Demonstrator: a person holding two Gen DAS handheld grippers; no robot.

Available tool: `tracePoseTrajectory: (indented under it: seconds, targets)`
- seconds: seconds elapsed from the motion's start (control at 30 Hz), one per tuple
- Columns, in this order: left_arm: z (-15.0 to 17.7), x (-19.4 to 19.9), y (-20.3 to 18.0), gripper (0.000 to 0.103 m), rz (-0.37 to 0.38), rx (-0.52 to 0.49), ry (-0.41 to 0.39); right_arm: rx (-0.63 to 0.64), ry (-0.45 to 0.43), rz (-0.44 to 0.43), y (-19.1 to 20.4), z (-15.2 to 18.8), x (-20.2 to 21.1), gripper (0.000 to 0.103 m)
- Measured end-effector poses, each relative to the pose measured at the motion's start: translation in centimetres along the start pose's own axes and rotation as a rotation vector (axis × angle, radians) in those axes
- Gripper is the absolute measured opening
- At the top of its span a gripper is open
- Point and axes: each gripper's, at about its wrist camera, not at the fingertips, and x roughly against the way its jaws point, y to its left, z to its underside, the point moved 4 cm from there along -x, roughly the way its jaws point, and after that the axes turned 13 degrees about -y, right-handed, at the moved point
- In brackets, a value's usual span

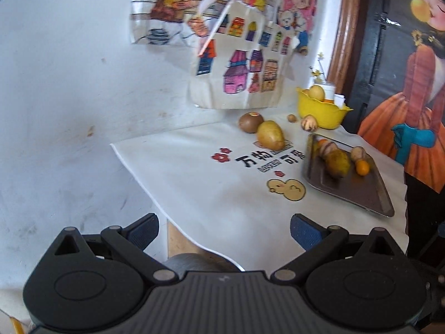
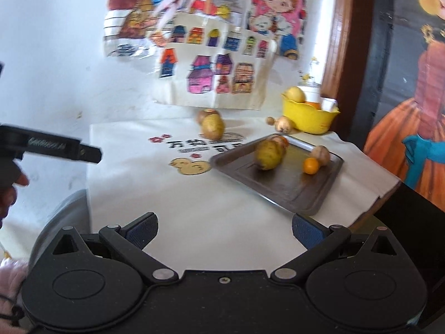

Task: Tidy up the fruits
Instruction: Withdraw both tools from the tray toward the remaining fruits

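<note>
A white wall (image 1: 69, 83) with scuffs and small stains fills the left and back of the room, and coloured drawings of houses and cartoon children (image 1: 239, 64) hang on it above the worktop (image 1: 222, 194), which is covered by a white cloth printed with black characters, red flowers and a yellow gourd. To the right stands a brown wooden frame (image 1: 343, 36), then a dark panel painted with a figure in an orange dress (image 2: 411, 128)
</note>
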Motion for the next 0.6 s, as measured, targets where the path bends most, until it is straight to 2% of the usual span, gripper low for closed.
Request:
tracePoseTrajectory:
  seconds: [0.23,0.37,0.6]
  targets:
    - [-0.4,0.5,1.0,0.103,-0.010,0.013,-0.002,0.044,-0.002,-0.075,2.2,-0.5,0.2,0.102]
    - [-0.9,0.1,1.2,0.103,0.004,0.003,0.004,0.049,0.029,-0.149,3.0,-0.9,-0.9,0.102]
    - [-2.6,-1.9,2.9,0.103,-0.018,0.007,0.001,0.041,0.063,-0.250,3.2,-2.9,-4.2,0.102]
